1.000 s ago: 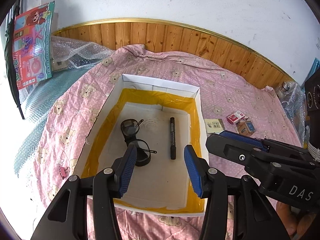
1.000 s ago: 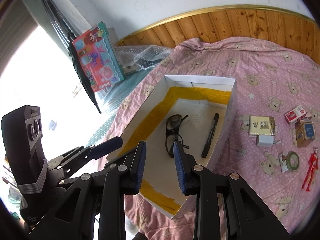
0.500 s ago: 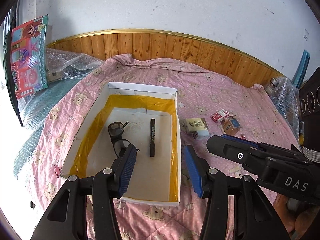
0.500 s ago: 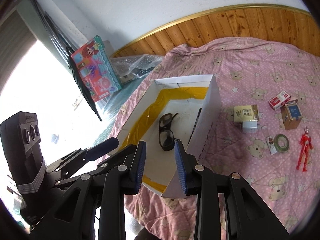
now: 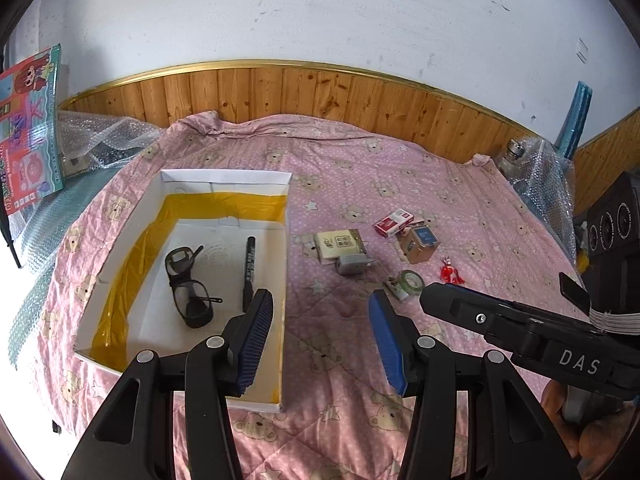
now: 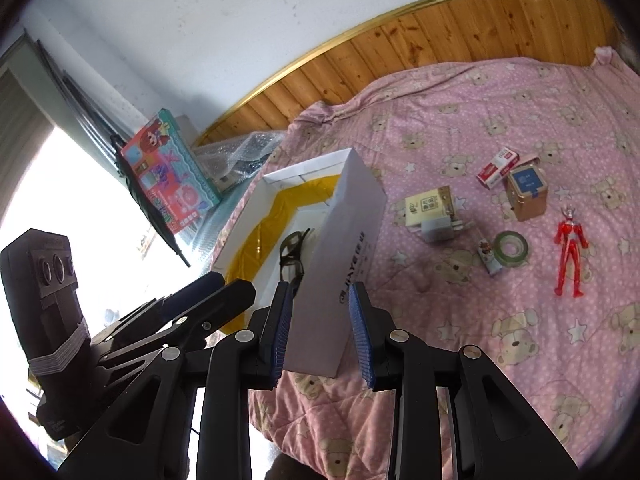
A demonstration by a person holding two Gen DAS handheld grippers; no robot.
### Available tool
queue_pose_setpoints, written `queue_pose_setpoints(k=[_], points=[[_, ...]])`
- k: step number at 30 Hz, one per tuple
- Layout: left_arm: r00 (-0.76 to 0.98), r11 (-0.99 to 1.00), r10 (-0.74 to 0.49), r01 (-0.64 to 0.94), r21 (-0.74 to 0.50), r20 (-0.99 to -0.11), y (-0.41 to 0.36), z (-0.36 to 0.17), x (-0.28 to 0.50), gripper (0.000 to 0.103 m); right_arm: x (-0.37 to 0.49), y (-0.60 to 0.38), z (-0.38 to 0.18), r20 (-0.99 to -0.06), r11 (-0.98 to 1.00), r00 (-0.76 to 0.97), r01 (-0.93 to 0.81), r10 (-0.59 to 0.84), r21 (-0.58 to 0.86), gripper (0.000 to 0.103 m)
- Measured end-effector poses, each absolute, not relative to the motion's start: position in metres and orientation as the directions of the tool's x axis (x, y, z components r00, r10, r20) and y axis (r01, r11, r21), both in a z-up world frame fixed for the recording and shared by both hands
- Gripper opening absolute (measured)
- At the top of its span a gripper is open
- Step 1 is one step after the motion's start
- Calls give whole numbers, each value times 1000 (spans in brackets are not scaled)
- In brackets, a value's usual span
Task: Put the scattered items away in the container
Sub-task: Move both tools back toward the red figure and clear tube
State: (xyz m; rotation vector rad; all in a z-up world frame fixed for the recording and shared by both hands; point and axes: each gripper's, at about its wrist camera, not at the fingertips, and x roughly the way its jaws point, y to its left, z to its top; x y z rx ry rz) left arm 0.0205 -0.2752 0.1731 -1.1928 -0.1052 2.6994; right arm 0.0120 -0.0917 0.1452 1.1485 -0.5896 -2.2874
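Pink quilt [image 5: 360, 168], one white box [image 5: 224, 178], one glasses [image 5: 188, 280], one pen [image 5: 249, 268]

A pink bear-print quilt [image 5: 400, 184] is spread before wood panelling [image 5: 320, 92] topped by a white wall [image 5: 320, 12]. A colourful toy box [image 5: 28, 120] is propped at left beside bubble wrap [image 5: 100, 140]; more bubble wrap [image 5: 536, 172] is seen at right.
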Motion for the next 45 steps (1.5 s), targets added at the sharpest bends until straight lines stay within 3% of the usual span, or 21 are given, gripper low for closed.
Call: queue_pose_setpoints(k=[16,45], points=[[-552,-951,290,-257,-172,-782,-203,130,-15,52,7,-14,105,-664,-811,-536,68,-521,582,33],[-345,-946,307,-215,-244,-887,-151,25,-116,57,-54,64,17,-797,-835,-465,-191,-385,515,33]])
